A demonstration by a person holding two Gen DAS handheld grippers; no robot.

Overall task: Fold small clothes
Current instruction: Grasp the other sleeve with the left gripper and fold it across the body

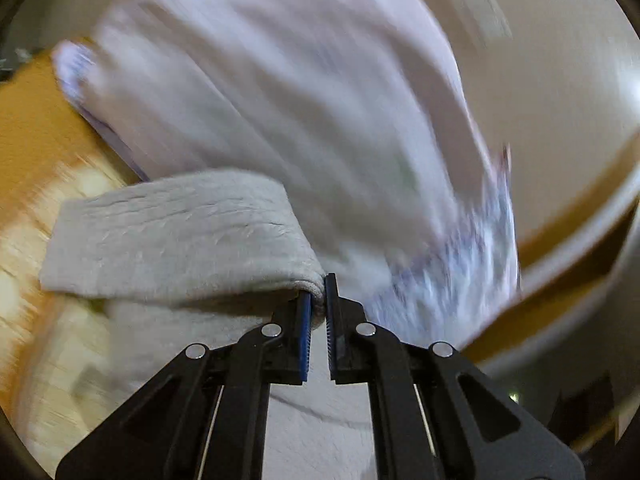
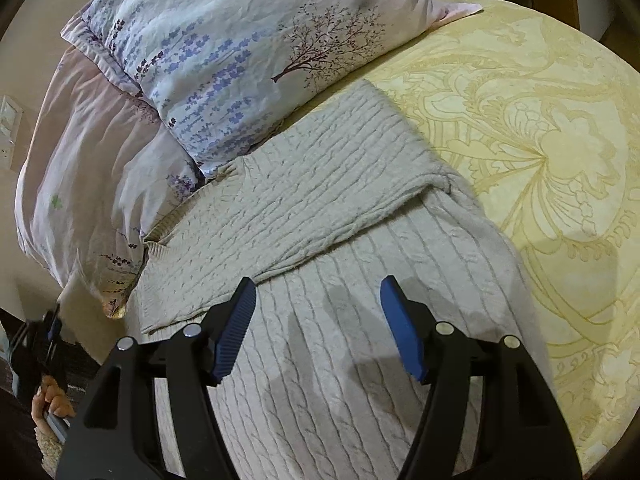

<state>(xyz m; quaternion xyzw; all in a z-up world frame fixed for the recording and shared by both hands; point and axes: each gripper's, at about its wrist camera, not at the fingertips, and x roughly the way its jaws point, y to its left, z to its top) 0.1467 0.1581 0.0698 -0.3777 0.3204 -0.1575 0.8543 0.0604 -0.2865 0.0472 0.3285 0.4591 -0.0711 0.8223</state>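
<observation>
The grey knit sweater [image 2: 360, 280] lies flat on the yellow bedspread [image 2: 560, 160], filling the centre and lower half of the right wrist view, with 1 sleeve [image 2: 304, 200] already folded in across the body so the piece narrows toward a tidy rectangle. Its upper left edge sits just beside the floral pillow [image 2: 240, 52], which leans on the pale duvet [image 2: 88, 152] at the left. The right gripper [image 2: 318, 320] hovers over the sweater's body with its jaws apart and nothing between them, probably waiting to pin or take a fresh edge. In the left wrist view, badly blurred, the left gripper [image 1: 318, 300] is clamped on a bunched edge of the sweater [image 1: 180, 240], the cloth draping off to the left of the pads; the grip at the very edge likely serves to carry that part over for the next fold. The pillow [image 1: 280, 100] smears across the upper frame.
</observation>
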